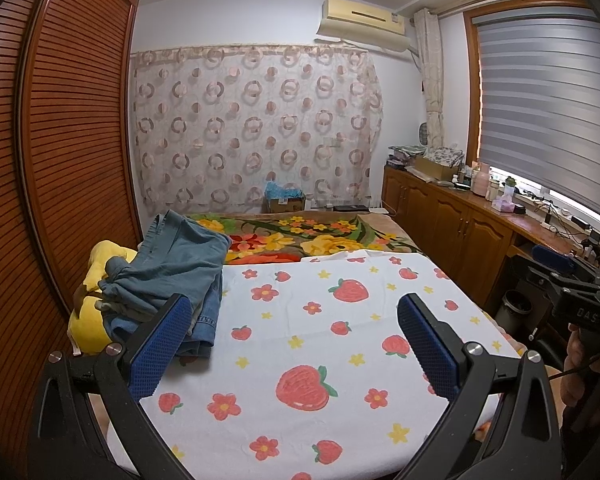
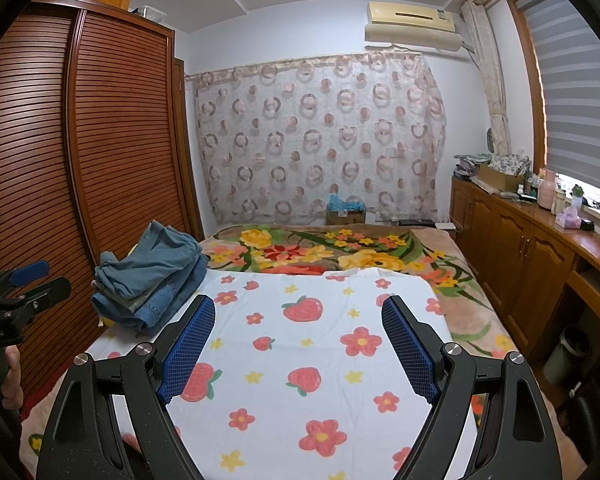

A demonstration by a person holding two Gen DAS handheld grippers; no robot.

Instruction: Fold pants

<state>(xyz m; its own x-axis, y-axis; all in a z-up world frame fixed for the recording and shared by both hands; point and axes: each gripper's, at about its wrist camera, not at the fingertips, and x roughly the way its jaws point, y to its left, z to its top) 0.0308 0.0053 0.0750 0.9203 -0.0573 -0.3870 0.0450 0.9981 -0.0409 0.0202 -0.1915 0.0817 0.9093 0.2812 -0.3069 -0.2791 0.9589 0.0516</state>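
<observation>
A loose pile of blue denim pants (image 1: 172,276) lies at the left side of the bed, partly on a yellow plush toy (image 1: 90,320); in the right wrist view the pile of pants (image 2: 152,280) sits left of the white cloth. My left gripper (image 1: 294,308) hovers open over the strawberry-print cloth (image 1: 312,344), its left finger just in front of the pile, nothing between its blue pads. My right gripper (image 2: 298,312) also stands open and empty above the same cloth (image 2: 312,360). The right gripper's body (image 1: 572,296) shows at the right edge of the left wrist view, held by a hand.
A floral blanket (image 1: 320,240) covers the far half of the bed. A slatted wooden wardrobe (image 1: 68,140) runs along the left. Wooden cabinets (image 2: 532,264) with cluttered tops line the right wall, with a bin (image 2: 568,352) on the floor beside the bed. A cardboard box (image 2: 346,216) stands behind the bed.
</observation>
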